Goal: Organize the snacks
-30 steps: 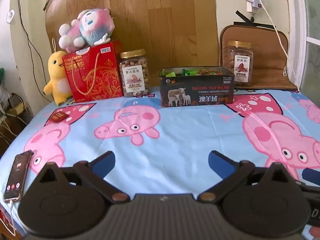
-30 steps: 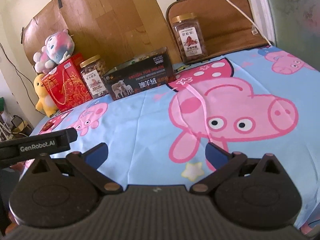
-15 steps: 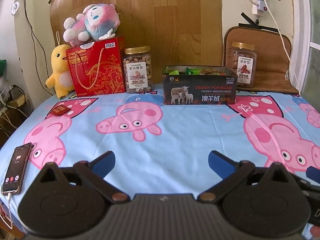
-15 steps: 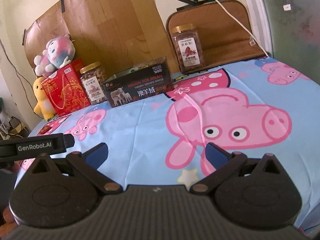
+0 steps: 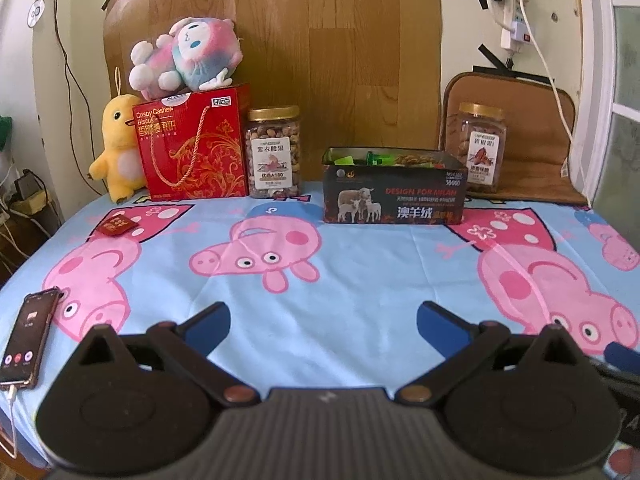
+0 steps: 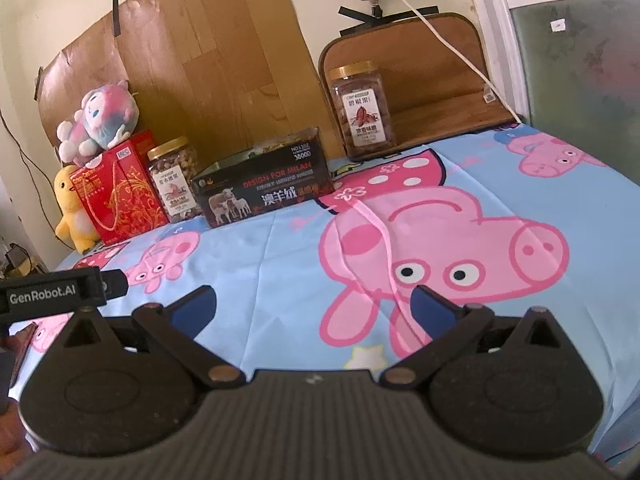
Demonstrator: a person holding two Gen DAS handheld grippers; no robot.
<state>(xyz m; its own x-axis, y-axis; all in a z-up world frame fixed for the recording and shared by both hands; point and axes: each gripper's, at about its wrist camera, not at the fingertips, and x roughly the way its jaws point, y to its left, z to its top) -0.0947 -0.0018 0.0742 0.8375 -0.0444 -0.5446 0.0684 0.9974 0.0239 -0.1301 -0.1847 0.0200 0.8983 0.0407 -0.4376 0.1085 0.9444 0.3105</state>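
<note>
A black open-topped box (image 5: pixel 394 190) (image 6: pixel 262 184) with snack packets inside stands at the back middle of the cartoon-pig cloth. To its left are a gold-lidded nut jar (image 5: pixel 274 152) (image 6: pixel 174 180) and a red biscuit gift box (image 5: pixel 192 144) (image 6: pixel 116 196). A second gold-lidded jar (image 5: pixel 480 146) (image 6: pixel 362 108) stands at the back right. A small red packet (image 5: pixel 116 225) lies on the cloth at the left. My left gripper (image 5: pixel 323 320) and right gripper (image 6: pixel 314 300) both hover open and empty over the near part of the table, far from the snacks.
A pink-blue plush (image 5: pixel 186 60) sits on the red box, with a yellow duck plush (image 5: pixel 118 148) beside it. A phone (image 5: pixel 28 338) on a cable lies at the near left edge. A brown cushion (image 5: pixel 516 136) leans at the back right. The left gripper's body (image 6: pixel 52 294) shows at the right view's left.
Both cameras have tilted up and pulled back slightly, so the objects at the back sit lower in view. Both grippers stay open and empty.
</note>
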